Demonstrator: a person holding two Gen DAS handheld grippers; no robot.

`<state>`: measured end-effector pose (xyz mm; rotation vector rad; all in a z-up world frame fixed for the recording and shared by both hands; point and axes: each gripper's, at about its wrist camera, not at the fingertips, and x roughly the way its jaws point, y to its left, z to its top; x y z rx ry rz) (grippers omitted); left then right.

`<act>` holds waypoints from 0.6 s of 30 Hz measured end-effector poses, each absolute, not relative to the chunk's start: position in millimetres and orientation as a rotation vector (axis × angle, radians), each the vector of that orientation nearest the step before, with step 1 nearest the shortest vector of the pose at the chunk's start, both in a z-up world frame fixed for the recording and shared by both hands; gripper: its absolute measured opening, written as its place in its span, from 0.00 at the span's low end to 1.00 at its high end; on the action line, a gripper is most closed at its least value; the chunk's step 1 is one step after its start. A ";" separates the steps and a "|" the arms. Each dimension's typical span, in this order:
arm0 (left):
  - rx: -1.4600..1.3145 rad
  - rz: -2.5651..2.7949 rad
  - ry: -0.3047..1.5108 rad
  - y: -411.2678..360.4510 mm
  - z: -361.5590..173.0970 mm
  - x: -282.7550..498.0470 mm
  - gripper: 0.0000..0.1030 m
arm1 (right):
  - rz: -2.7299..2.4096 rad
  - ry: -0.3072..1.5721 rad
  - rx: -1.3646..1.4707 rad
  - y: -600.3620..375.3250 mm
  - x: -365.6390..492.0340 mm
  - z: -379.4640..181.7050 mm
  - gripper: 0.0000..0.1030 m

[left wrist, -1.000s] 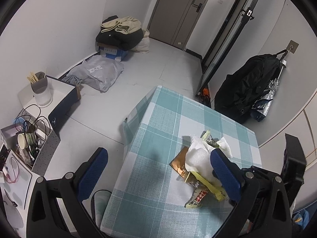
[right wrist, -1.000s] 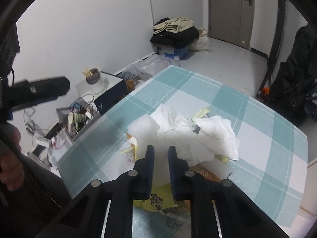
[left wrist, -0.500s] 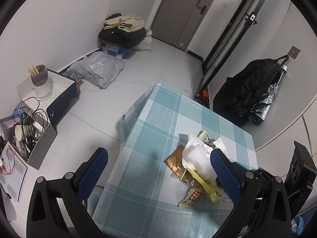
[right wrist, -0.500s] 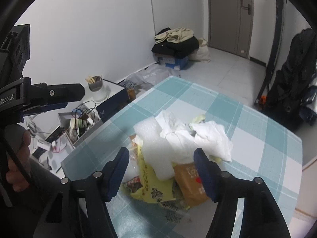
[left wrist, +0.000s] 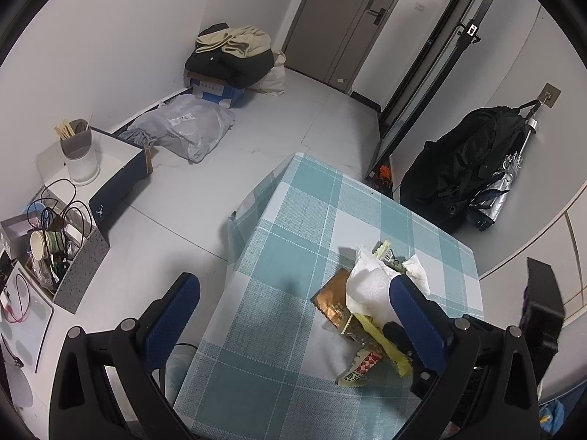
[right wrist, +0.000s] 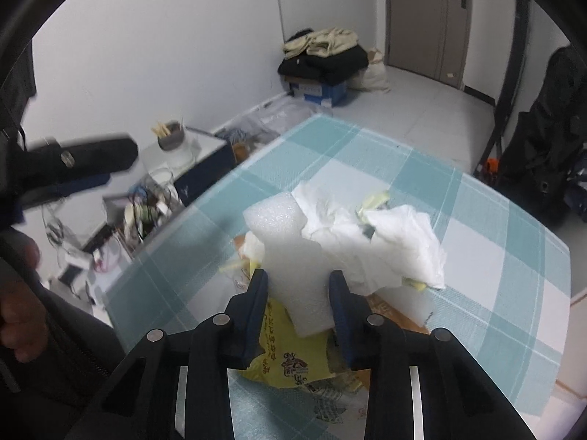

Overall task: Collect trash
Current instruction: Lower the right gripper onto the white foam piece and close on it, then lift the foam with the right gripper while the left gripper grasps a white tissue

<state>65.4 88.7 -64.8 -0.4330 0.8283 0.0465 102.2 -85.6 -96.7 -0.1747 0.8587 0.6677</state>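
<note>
Fingers (right wrist: pixel 261 293) of the right gripper (right wrist: pixel 299 291) are bracketing the lower part of a white foam block (right wrist: pixel 290 256), one blue pad on each flank and seemingly touching it, though whether they are already squeezing is hard to say. The block is lying dead ahead between them, its long axis running away from the camera and up toward a broader, rounded head, so the grip is crossing the narrow waist. It is sitting on top of the trash heap (right wrist: pixel 330 264) in the middle of the teal-checked bench (right wrist: pixel 477 220). The foam is looking soft, pebbly and light, likely to dent under pressure. Crumpled white tissue (right wrist: pixel 403 242) is leaning against its right side, limp and creased, and may be dragged along if the block rises. Under the block a glossy yellow wrapper (right wrist: pixel 290 355) is spreading flat. The left gripper (left wrist: pixel 293 311) is hovering with its fingers (left wrist: pixel 172 311) spread wide, holding nothing, higher and farther from the heap (left wrist: pixel 370 300), so the right one is plainly the nearer. A coppery foil packet (left wrist: pixel 332 299) is peeking out at the pile's near-left edge in the left view.
</note>
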 end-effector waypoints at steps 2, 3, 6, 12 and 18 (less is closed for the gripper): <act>-0.430 0.043 0.826 87.8 -64.4 65.2 0.99 | 0.668 0.809 -0.134 -95.7 98.2 -84.2 0.32; -0.430 0.041 0.825 87.4 -64.4 65.1 0.99 | 0.663 0.786 -0.117 -102.0 96.0 -78.4 0.32; -0.422 0.039 0.823 86.7 -63.9 64.9 0.99 | 0.641 0.738 -0.058 -123.0 92.5 -64.7 0.32; -0.398 0.010 0.818 81.5 -59.5 66.4 0.99 | 0.551 0.718 0.025 -163.6 95.6 -51.0 0.32; -0.349 -0.090 0.895 61.7 -64.4 87.1 0.99 | 0.476 0.731 0.093 -201.3 101.9 -47.0 0.32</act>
